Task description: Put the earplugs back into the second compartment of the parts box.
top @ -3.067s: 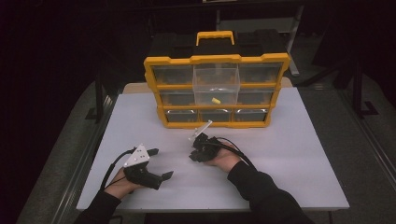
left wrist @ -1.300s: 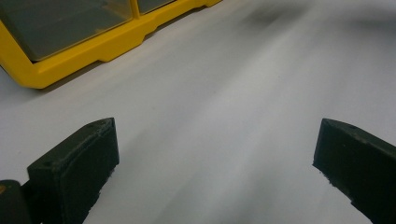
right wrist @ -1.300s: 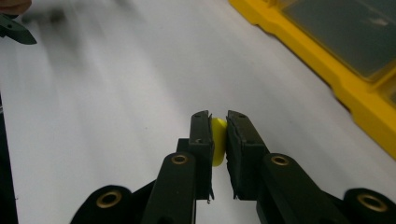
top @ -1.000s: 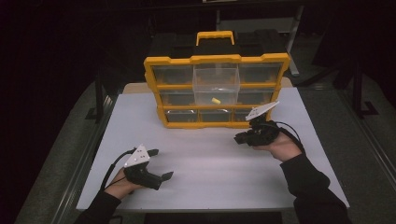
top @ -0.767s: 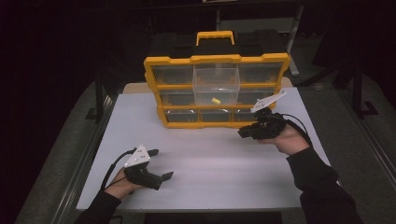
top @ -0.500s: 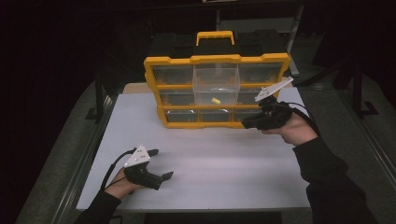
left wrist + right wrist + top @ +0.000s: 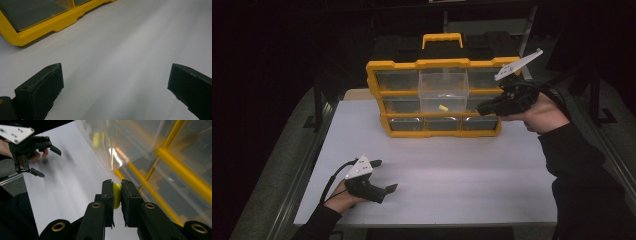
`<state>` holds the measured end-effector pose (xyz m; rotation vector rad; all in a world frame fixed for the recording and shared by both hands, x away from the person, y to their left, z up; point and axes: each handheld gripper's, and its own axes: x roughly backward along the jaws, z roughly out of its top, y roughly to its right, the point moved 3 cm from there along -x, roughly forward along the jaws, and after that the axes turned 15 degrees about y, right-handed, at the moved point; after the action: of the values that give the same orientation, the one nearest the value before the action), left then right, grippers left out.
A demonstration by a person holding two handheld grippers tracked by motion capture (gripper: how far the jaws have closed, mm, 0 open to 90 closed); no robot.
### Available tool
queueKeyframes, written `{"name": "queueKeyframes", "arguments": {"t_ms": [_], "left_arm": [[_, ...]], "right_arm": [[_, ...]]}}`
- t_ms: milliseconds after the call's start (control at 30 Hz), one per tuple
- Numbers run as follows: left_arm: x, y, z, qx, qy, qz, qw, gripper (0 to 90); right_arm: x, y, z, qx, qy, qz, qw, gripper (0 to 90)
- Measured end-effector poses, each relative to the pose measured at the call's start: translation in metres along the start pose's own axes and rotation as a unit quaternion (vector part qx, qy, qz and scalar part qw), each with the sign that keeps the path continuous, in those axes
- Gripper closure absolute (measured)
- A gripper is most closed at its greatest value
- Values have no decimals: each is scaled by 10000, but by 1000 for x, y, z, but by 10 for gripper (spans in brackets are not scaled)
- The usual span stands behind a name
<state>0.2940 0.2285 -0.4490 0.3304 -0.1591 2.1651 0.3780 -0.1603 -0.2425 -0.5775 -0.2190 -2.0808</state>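
1. Our right tool [image 7: 117, 192] is clamped on a small yellow piece [image 7: 116, 195], raised beside the yellow drawer cabinet [image 7: 434, 64].
2. A clear drawer [image 7: 443, 90] juts out of the cabinet, just beside the tool, with another yellow piece [image 7: 443, 107] inside.
3. Our left tool [image 7: 384, 176] rests on the white worktop [image 7: 462, 165], jaws apart, holding nothing.

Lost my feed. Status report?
Right gripper shut on yellow piece, beside pulled-out drawer. Left gripper open on table. Nothing in the way.
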Motion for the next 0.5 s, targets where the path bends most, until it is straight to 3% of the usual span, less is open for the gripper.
{"name": "queueKeyframes", "arguments": {"t_ms": [500], "left_arm": [[0, -1, -1, 41, -13, -6, 10000, 0]], "right_arm": [[22, -2, 60, 120, 239, -84, 9996, 792]]}}
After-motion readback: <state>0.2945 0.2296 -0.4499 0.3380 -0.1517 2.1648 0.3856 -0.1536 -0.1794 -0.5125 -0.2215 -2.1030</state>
